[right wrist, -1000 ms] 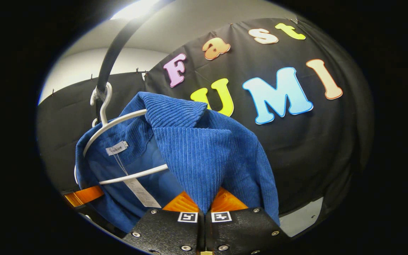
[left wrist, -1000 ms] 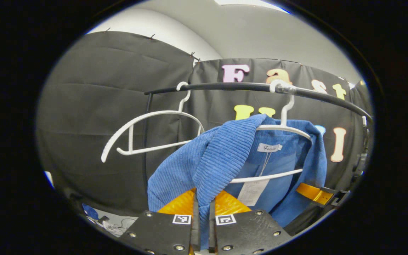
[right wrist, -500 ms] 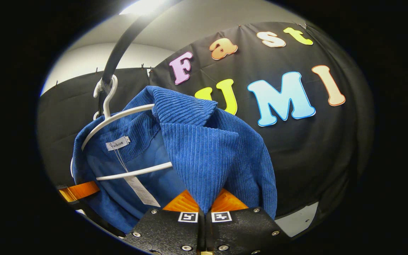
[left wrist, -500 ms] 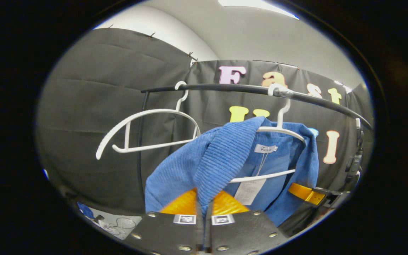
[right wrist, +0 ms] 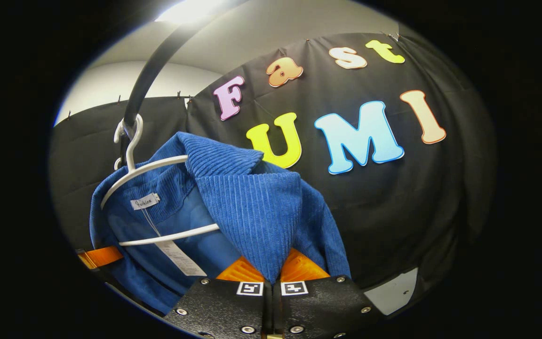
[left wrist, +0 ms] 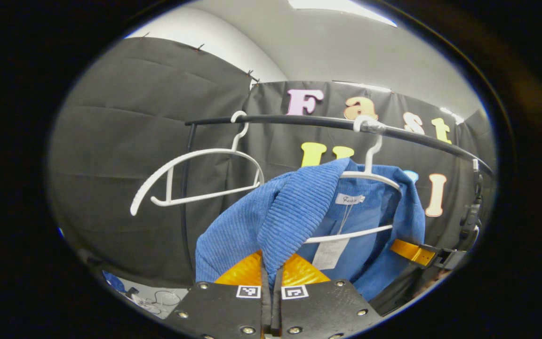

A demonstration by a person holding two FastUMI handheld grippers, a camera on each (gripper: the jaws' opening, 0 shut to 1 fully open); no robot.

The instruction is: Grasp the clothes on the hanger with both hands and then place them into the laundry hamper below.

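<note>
Left gripper view, from its left side across: an empty white hanger (left wrist: 195,176) hangs on the black rail (left wrist: 299,120), and just right of it the blue corduroy jacket (left wrist: 299,212) hangs on a second white hanger (left wrist: 370,176), hooked on the same rail. The left gripper (left wrist: 271,275) has its fingers closed on the jacket's left front edge, the ribbed cloth pinched between them. At the far right the other gripper reaches the jacket's opposite side.

In the right gripper view, the jacket (right wrist: 247,207) sits left of centre on its hanger (right wrist: 144,169), with a paper tag (right wrist: 179,259) dangling inside. The right gripper (right wrist: 271,278) is clamped on the right front edge, the lapel fold running down into its closed fingers.

The step in hand looks like freeing the jacket from its hanger. To do it well, both grips should hold firm and move together, drawing the shoulders outward and off the hanger's ends, not straight down, so the hanger stays hooked on the rail. How deep the cloth sits between the fingers is hard to judge, so a slow pull is wise. The hamper lies somewhere below.
</note>
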